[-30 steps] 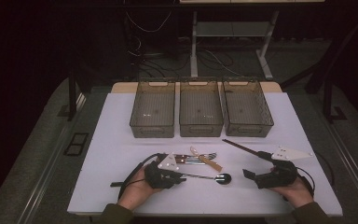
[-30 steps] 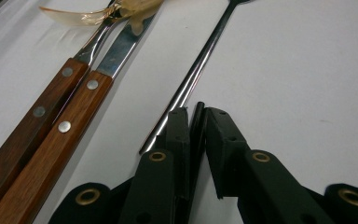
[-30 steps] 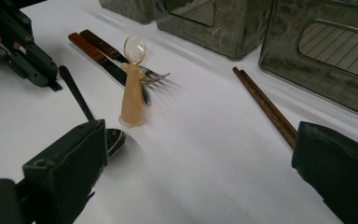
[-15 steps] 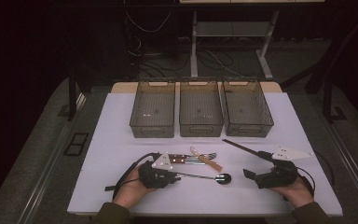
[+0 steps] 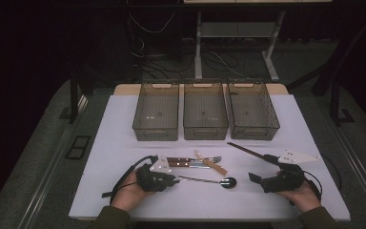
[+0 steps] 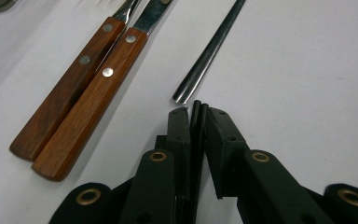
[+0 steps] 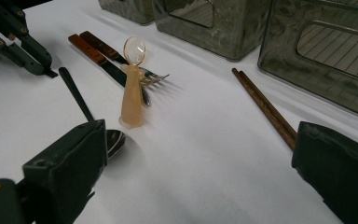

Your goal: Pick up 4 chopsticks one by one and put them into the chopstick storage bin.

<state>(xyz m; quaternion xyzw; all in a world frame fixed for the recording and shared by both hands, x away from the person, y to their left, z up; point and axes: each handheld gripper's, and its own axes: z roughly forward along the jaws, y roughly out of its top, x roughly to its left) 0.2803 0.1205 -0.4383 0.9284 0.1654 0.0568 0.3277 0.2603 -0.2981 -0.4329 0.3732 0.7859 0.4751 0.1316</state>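
We bring our left claw [image 6: 196, 108], its jaws nearly together with nothing between them, just short of the handle tip of the dark metal spoon [image 6: 209, 53] lying on the white worktop [image 6: 307, 70]. Our right claw [image 7: 196, 163] gapes wide and empty.

a white table [image 5: 124, 143] bears three grey bins [image 5: 205, 109], wood-handled cutlery [image 5: 186, 162], a dark spoon [image 5: 221, 181] and chopsticks [image 5: 248, 151].
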